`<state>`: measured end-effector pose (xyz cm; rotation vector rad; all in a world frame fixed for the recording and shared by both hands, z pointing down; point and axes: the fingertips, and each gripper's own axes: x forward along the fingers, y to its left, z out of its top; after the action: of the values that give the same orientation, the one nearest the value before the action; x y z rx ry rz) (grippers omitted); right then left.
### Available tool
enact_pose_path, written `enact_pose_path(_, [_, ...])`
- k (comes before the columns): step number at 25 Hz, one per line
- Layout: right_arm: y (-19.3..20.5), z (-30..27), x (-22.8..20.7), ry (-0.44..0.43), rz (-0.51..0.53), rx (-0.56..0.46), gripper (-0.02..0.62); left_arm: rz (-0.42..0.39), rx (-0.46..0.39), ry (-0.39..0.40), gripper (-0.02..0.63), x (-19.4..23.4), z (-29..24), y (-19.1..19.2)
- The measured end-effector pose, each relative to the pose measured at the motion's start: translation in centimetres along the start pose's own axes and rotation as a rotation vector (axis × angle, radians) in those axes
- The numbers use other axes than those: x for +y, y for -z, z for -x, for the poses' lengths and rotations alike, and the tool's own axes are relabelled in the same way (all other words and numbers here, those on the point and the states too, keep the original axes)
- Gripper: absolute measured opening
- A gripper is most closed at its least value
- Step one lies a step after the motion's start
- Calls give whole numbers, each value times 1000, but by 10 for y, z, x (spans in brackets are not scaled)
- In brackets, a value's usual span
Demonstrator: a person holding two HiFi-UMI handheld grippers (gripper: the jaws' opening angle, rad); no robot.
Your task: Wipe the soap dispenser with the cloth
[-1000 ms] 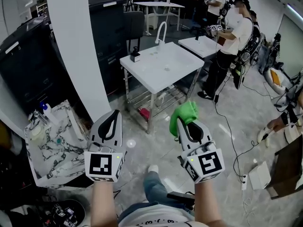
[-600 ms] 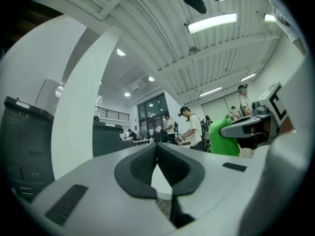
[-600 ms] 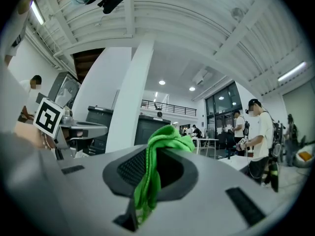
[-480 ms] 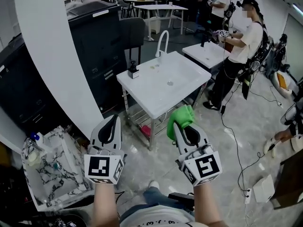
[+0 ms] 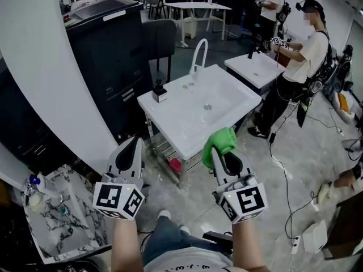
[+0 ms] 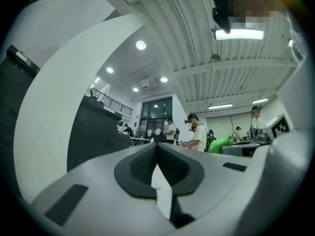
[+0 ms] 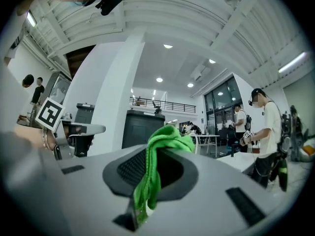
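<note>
Approach is the step in hand: the right gripper (image 5: 219,153) has its jaws clenched on a bright green microfibre cloth (image 5: 222,140), the left gripper (image 5: 135,146) has its jaws pressed together on nothing, and both are short of the white sink tabletop (image 5: 187,118). The small black-and-white pump soap dispenser (image 5: 159,92) stands at that tabletop's far left corner, well apart from the cloth. Next, I judge, the cloth needs carrying across to it.

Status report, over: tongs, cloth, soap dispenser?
Left tongs shut, empty. Right tongs shut on green cloth. Soap dispenser untouched at the sink counter's left corner, ahead of both. Nothing seen in the way.
</note>
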<state>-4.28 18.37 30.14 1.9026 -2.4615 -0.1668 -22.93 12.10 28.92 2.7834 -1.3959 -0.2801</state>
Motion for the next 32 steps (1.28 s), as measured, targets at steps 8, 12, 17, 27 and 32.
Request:
enact_pose_path(8, [21,-68,-33,8,6,29,48,46,80,28,15,37,-78,28])
enact_pose_path(12, [31,-116,-55,11,6,48,48,-23,90,65,15,58,-127,46])
enact_pose_path(17, [38,-180,-84,27,1,57,48,-23,104,69,14,93,-193,65])
enact_pose_path(27, [60,-278,-124,67,-46,98,48,-19,143,178,14,139,-287,93])
enact_pose_path(32, [82,-302,-127,60,-54,149,48,-26,126,134,14,161,-306,111])
